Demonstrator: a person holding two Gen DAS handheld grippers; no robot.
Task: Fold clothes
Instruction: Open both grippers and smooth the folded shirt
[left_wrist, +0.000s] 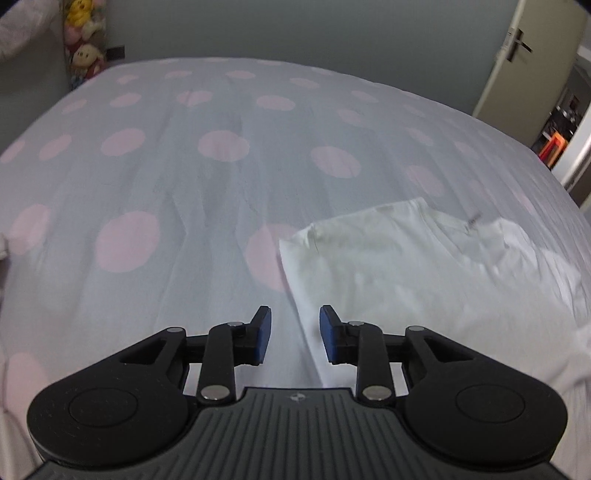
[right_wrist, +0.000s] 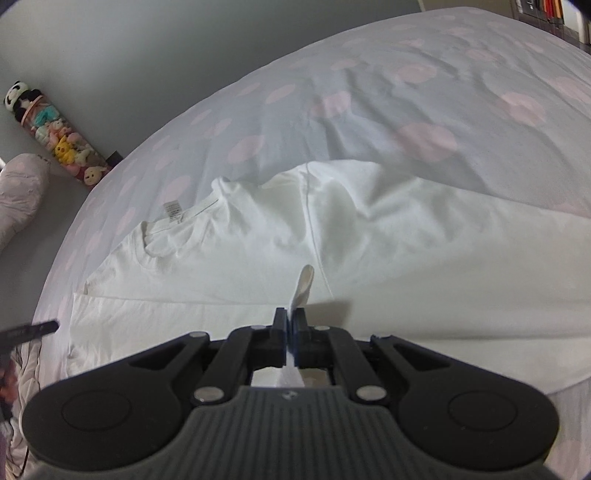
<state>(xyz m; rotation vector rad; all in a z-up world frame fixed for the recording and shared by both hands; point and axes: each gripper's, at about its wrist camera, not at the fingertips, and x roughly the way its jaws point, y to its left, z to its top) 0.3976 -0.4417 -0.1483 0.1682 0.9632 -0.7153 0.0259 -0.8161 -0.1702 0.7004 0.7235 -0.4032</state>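
Right gripper (right_wrist: 291, 319) was clenched on a pinch of the white shirt (right_wrist: 258, 258), a tongue of cloth standing up between its closed jaws, while the left gripper (left_wrist: 294, 334) hung released and empty, its blue pads (left_wrist: 264, 332) parted just above the bed (left_wrist: 184, 166).

Largest in view was the dotted sheet, which ran wide and bare ahead of the left gripper and beyond the shirt in the right view, giving open room on the far side for a fold. On it lay the shirt, partly folded and rumpled, its collar and label (right_wrist: 173, 211) toward the far left of the right view and its body stretching off to the right; its long axis ran roughly across the right gripper's line of sight.

From the left gripper, the shirt (left_wrist: 406, 266) lay ahead and to the right, one straight folded edge running down to just beside the right pad. That edge looked the natural next hold, and the left gripper seemed the nearer free one to take it.

Plush toys (right_wrist: 62, 140) stood stacked against the wall past the bed's far-left corner, well apart from the cloth. A door (left_wrist: 517, 55) stood at the left view's upper right.
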